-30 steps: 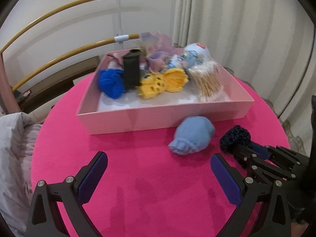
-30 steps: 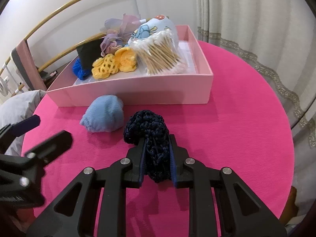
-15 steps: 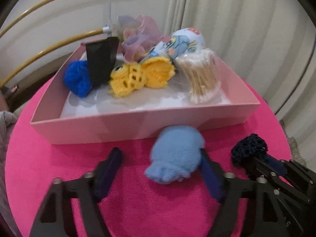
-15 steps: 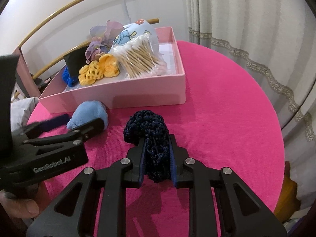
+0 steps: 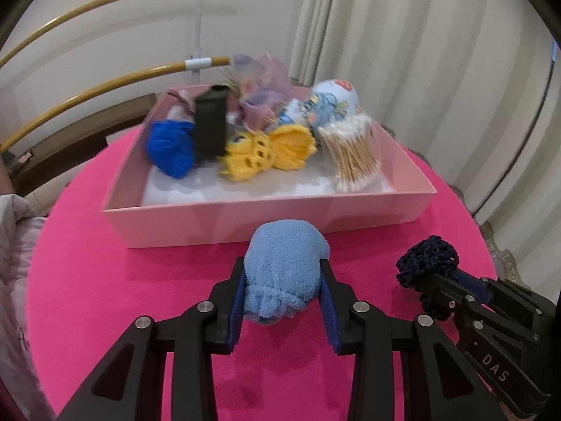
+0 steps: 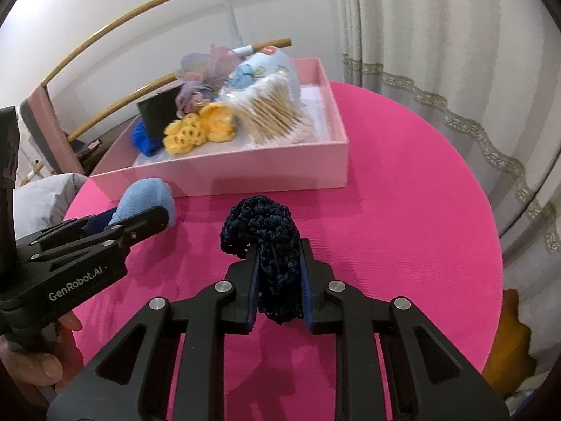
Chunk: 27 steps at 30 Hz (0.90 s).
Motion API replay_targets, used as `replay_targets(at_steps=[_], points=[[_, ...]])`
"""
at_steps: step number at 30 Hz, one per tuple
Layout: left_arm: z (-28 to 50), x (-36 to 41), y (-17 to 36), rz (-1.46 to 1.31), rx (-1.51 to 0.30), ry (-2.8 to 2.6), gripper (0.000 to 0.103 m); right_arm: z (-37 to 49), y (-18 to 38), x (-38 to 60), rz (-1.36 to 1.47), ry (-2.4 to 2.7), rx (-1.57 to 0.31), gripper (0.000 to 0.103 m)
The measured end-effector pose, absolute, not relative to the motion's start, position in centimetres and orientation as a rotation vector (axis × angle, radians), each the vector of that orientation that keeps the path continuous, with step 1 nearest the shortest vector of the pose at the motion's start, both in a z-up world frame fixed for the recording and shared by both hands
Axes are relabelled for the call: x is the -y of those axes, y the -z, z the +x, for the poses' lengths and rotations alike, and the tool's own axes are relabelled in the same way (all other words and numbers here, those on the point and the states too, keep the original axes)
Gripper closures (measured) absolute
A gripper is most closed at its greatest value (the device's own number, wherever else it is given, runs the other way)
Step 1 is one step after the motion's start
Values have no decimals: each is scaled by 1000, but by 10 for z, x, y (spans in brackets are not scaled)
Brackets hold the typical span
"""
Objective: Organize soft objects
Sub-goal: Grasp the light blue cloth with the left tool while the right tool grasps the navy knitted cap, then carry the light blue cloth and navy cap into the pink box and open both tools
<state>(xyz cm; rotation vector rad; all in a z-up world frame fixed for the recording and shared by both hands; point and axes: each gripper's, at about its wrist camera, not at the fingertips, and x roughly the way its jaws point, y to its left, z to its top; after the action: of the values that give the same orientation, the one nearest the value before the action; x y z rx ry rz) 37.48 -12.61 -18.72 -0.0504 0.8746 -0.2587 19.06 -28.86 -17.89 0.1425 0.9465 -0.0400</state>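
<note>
1. The pink box (image 5: 266, 221) stands on the round pink table (image 6: 403, 210), its near wall just beyond both grippers.
2. Its far half is crowded with soft things and cotton swabs (image 5: 354, 154); the near floor strip lies bare.
3. Table right of the box lies bare up to the curtain (image 6: 438, 35).

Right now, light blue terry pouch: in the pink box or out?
Out. The light blue terry pouch lies on the pink tablecloth in front of the pink box, between the left gripper pads.
</note>
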Motion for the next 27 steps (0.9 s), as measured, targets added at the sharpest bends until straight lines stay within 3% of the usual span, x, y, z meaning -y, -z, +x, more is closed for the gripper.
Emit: replay_targets(at_steps=[12, 27], points=[[336, 80, 145, -60, -810, 196, 69, 193, 148, 251, 86, -14, -902, 86], [351, 49, 91, -83, -719, 189, 69, 241, 90, 236, 43, -70, -800, 86]])
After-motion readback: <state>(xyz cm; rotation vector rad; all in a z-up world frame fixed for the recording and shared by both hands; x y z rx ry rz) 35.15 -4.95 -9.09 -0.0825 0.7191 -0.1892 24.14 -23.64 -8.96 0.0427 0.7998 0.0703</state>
